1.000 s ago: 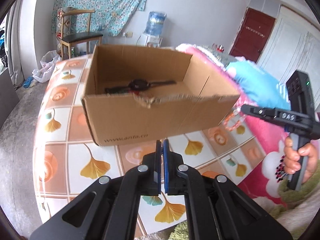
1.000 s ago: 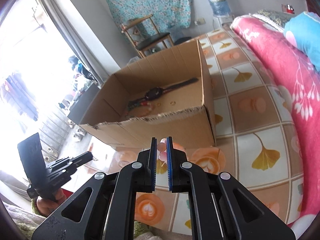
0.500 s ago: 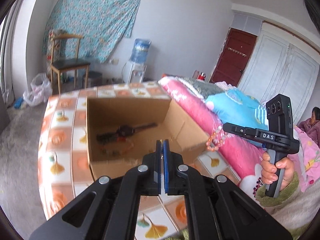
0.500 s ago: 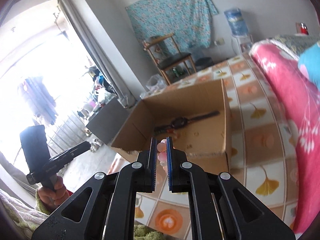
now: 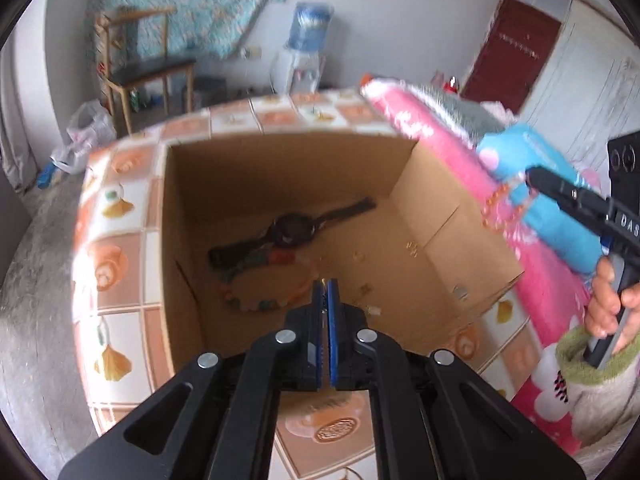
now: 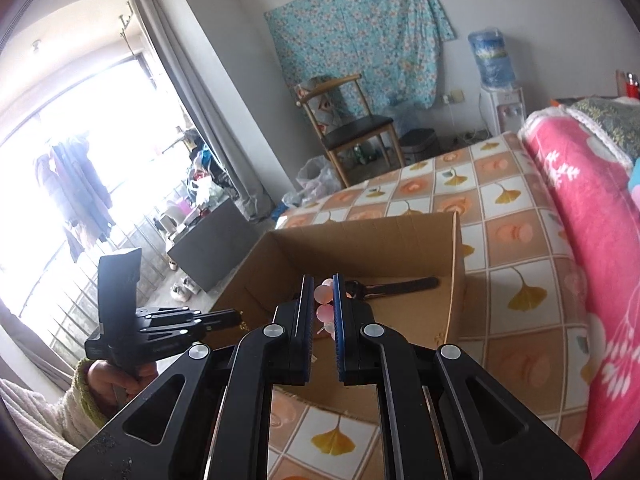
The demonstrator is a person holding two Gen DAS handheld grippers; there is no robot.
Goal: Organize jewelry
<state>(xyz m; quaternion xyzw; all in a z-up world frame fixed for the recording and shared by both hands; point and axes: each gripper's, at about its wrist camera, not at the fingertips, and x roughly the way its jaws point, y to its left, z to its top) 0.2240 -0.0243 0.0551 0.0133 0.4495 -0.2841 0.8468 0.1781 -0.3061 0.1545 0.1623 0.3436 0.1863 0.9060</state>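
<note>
Bracelet [image 6: 323, 305] of pink beads, pinched between the right claw [image 6: 323, 300] pads, now hangs above the near edge of the cardboard box [image 6: 458, 248] instead of short of it, ready for release, while the left claw [image 5: 325, 292] stays pressed together, empty.

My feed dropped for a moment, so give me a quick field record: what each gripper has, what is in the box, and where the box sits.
left gripper: jaws shut, nothing visible between them, above the box
right gripper: jaws shut on pink bead bracelet; beads hang from the tip in the left wrist view
cardboard box: open-topped, on the tiled-pattern bedspread
in box: black wristwatch lying flat; a multicoloured bead bracelet beside it
beside box: pink blanket
pending: pink bead bracelet not yet in box
</note>
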